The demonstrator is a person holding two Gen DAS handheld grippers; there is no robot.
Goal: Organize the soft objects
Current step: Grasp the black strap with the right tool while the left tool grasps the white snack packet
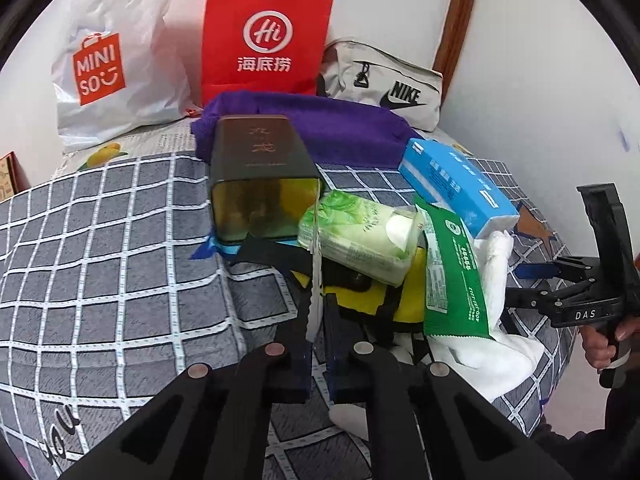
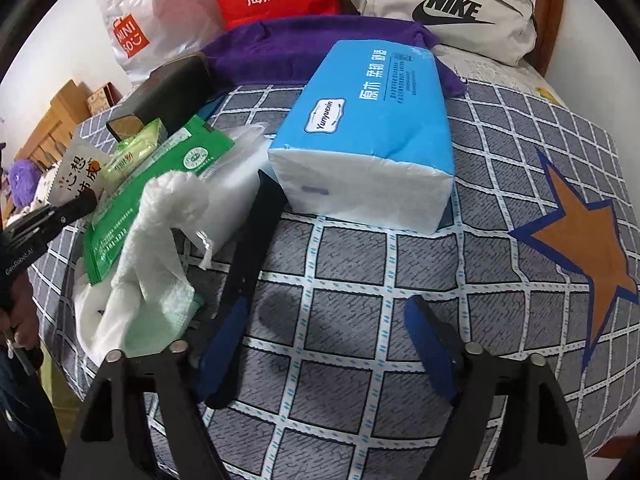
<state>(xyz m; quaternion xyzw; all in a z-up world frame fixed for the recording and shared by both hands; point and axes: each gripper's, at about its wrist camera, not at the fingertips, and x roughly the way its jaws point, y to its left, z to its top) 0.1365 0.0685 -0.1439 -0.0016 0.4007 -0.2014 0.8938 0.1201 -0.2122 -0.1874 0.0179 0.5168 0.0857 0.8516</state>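
My left gripper (image 1: 318, 312) is shut on a thin white snack packet (image 1: 316, 276), which I see edge-on between its fingers. From the right wrist view that packet (image 2: 80, 176) sticks up out of the left gripper (image 2: 86, 202). My right gripper (image 2: 328, 308) stands open over the checked bedspread (image 2: 340, 360), with nothing between its fingers, just short of a blue tissue pack (image 2: 372, 136). Beside it lie a white towel (image 2: 160, 248), a green wipes packet (image 2: 160, 192) and a light green tissue pack (image 1: 360, 232). A purple towel (image 1: 320, 128) is folded behind them.
A dark tin box (image 1: 260, 168) lies on its side by the purple towel. A yellow bag (image 1: 404, 300) lies under the pile. Against the wall stand a white MINISO bag (image 1: 104, 64), a red paper bag (image 1: 264, 36) and a grey Nike bag (image 1: 392, 84).
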